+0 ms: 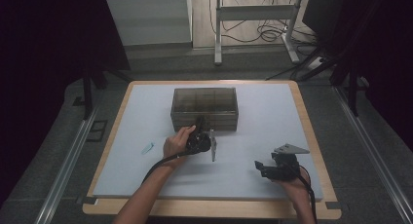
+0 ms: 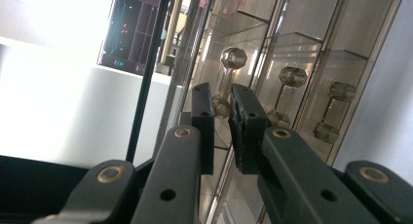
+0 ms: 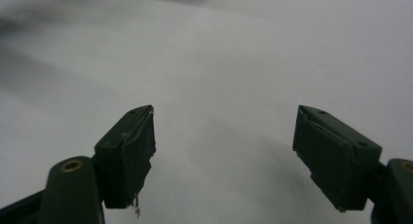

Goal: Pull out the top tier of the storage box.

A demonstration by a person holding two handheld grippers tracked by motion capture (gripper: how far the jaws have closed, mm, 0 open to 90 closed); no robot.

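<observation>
A smoky see-through drawer box point(image 1: 204, 108) stands on the white mat point(image 1: 272, 117) at the middle back. My left gripper point(image 1: 200, 128) reaches to its front face. In the left gripper view the left gripper point(image 2: 221, 112) is rolled on its side, with its pads shut on a small clear drawer knob point(image 2: 220, 106). Two more knobs point(image 2: 277, 118) sit in a row beside it on the box's front point(image 2: 292, 48). My right gripper point(image 1: 259, 166) rests low at the front right, apart from the box. The right gripper point(image 3: 224, 151) has its jaws wide open over bare mat, nothing between them.
A small pale blue-green piece point(image 1: 147, 148) lies on the mat left of my left hand. The mat covers a wooden table point(image 1: 311, 136) with its edges close around. Beyond the far edge stand table legs and cables point(image 1: 258, 29) on the floor.
</observation>
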